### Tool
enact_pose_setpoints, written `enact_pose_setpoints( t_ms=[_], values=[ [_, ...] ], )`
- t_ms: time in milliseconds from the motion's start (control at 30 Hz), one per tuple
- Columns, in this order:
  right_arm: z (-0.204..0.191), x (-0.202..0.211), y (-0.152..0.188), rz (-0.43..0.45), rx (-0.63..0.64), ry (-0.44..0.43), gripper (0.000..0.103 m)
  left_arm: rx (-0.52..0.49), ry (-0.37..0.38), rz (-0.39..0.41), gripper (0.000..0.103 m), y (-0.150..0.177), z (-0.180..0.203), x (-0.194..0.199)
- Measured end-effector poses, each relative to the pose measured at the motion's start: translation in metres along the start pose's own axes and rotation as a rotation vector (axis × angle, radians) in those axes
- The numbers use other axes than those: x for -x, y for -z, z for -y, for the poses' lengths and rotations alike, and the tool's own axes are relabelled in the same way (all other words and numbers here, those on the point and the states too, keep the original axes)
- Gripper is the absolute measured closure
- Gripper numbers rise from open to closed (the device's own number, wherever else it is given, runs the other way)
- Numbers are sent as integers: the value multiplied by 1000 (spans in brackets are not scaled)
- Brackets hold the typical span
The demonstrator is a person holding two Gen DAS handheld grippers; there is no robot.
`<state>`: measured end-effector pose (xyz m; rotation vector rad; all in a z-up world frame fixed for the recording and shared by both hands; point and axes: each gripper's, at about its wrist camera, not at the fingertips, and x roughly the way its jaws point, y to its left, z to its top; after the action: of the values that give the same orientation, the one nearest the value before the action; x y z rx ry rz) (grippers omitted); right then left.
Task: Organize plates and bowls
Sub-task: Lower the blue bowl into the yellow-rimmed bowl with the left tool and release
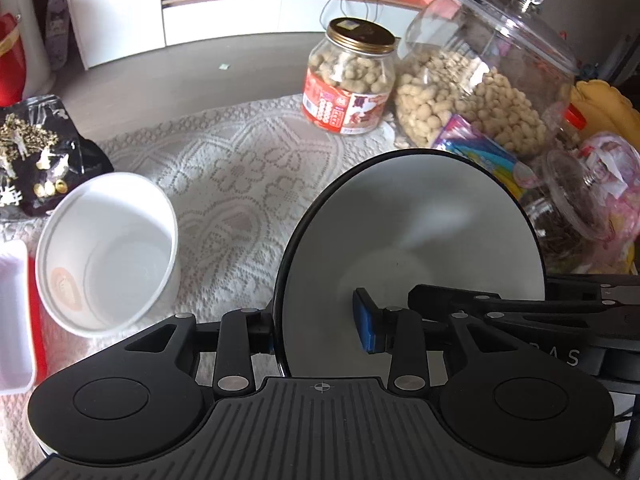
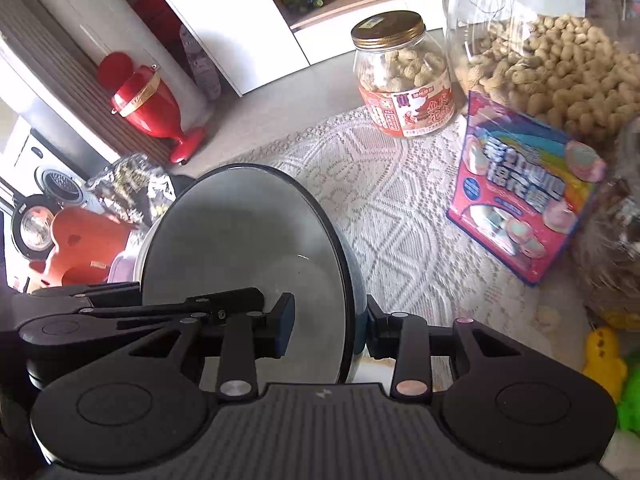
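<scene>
Over the lace tabletop (image 1: 240,168): both grippers slant steeply down, facing each other across one bowl (image 1: 420,220).
Left gripper (image 1: 316,320): released; it straddles the bowl's 9 o'clock rim, its blue inner pad clear of the wall.
Right gripper (image 2: 330,320): released; it straddles the 3 o'clock rim.
Bowl place: between the grippers, white tub (image 1: 108,252) at its 9 o'clock, peanut jar (image 1: 352,80) at 12.
Bowl facing: mouth up toward the grippers; round, no long axis.
Bowl look: black rim, pale grey inside, bluish outside.
</scene>
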<state>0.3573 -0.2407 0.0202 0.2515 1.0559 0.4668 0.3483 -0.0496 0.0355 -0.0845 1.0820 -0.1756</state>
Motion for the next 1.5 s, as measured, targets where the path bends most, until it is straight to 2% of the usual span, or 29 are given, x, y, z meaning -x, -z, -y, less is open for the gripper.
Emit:
enact_pose_setpoints(
  t_ms=[133,267,367,467,700,933,1367,1500],
  values=[
    [4,11,30,-60,25,34,67,-30,41,-68,65,33,12,-2],
    [17,-1,58,-145,-2,49,67,-44,72,-153,65,61,17,-22],
    [28,-9,69,-178,-20,56,67,-60,85,-170,66,72,21,-30],
    [35,-16,75,-174,-9,75,67,-99,88,-184,69,78,26,-37],
    [35,-19,77,-149,32,69,61,-74,95,-171,70,80,24,-42],
    [37,-18,75,-153,5,60,60,-99,81,-164,71,82,27,-38],
    [37,-7,74,-131,-14,85,60,-50,113,-151,71,83,17,-28],
    [35,-1,75,-115,-3,104,59,-44,105,-118,71,83,14,-21]
  ],
)
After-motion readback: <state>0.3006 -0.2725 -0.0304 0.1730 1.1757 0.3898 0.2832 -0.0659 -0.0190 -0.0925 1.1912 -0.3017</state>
